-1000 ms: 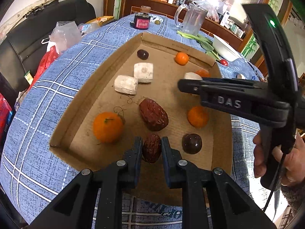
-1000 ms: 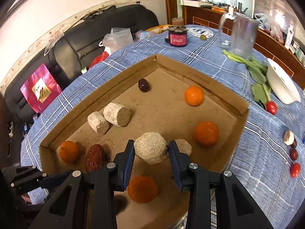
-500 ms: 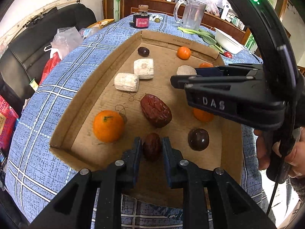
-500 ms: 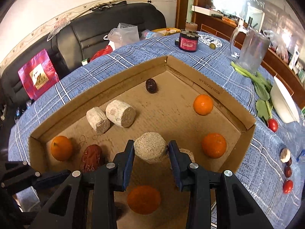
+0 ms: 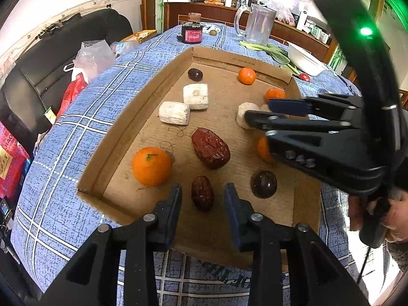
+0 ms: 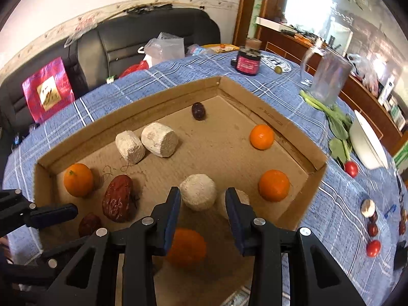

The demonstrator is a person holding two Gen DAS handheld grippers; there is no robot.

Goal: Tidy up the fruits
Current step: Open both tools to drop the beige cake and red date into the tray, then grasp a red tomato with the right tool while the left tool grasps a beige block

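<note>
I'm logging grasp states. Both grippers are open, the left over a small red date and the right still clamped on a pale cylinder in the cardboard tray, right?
Not quite. The right gripper is open too: the right wrist view shows the pale cylinder lying free between its spread fingers. The left gripper is open over the small red date in the cardboard tray.

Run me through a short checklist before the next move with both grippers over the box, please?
1. Left gripper open: ok, jaws stand apart on either side of the small red date, not touching it.
2. Right gripper open: ok, the pale chunk sits between the jaws with gaps showing.
3. Both pieces resting on the cardboard box floor: ok.
4. Grippers apart from each other: ok.
5. Fruits sorted by kind: not ok, the oranges lie scattered.
</note>
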